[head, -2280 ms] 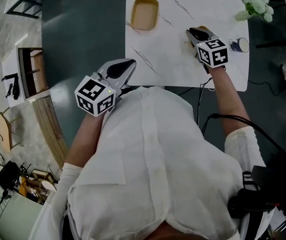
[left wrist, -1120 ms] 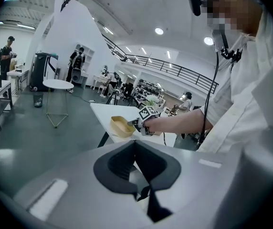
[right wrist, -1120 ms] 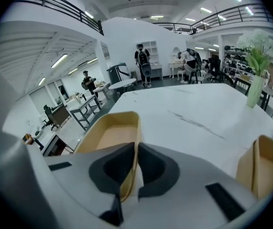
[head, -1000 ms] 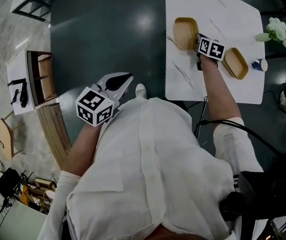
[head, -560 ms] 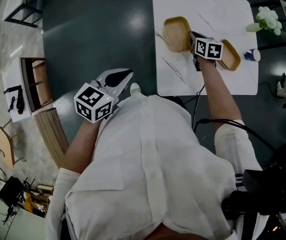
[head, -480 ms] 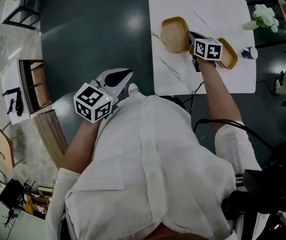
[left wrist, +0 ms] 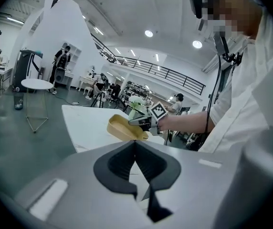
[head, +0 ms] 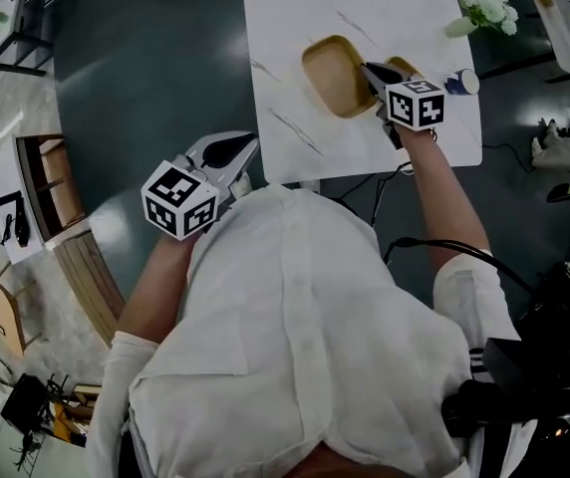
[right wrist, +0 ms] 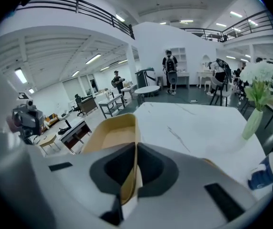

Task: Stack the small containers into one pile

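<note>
Right gripper (head: 367, 69) is pinching the side wall of a tan container (head: 333, 74) over the white marble table (head: 295, 8), with the jaws nearly together and the thin wall clamped between the pads; the right gripper view is showing the rim running straight into the jaw gap. From the left gripper view the tan container (left wrist: 121, 128) is sitting tilted in that grip, but whether its low edge is touching the tabletop cannot be told. A second tan container (head: 403, 66) is lying just beside it on the table, mostly hidden under the right gripper, with only an edge showing. Left gripper (head: 249, 140) is hanging off the table near the person's white shirt (head: 305, 347), over the dark floor, with its jaws together and nothing between them. A blue and white cup (head: 461, 82) is standing near the table's right edge, and white flowers (head: 487, 6) are standing farther back on that same side, well apart from both containers.
</note>
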`<move>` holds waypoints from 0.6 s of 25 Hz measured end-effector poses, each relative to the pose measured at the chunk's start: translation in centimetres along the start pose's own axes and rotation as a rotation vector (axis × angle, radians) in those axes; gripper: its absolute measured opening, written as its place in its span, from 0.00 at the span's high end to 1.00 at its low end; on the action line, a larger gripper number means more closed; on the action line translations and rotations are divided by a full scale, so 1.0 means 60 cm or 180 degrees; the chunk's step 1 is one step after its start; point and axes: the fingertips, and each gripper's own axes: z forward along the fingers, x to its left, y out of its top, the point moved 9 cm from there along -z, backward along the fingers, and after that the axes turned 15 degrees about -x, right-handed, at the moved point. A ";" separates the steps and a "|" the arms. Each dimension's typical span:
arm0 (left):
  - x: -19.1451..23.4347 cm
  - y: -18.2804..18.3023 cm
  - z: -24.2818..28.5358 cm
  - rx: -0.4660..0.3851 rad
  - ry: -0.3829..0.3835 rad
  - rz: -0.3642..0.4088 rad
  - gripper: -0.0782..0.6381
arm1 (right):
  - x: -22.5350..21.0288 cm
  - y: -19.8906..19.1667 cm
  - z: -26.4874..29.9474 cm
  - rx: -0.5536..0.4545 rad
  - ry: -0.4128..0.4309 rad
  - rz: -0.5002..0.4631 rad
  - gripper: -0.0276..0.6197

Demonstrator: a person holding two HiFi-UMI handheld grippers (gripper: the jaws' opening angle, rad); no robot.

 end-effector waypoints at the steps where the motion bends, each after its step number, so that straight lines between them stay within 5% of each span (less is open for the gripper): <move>1: -0.008 -0.001 0.011 -0.0007 -0.0010 -0.0002 0.88 | -0.006 0.003 -0.013 0.0008 0.0049 -0.0031 0.94; 15: -0.105 -0.023 0.116 -0.0064 0.0134 0.0025 0.88 | -0.155 0.020 -0.148 0.0050 0.0516 -0.0382 0.94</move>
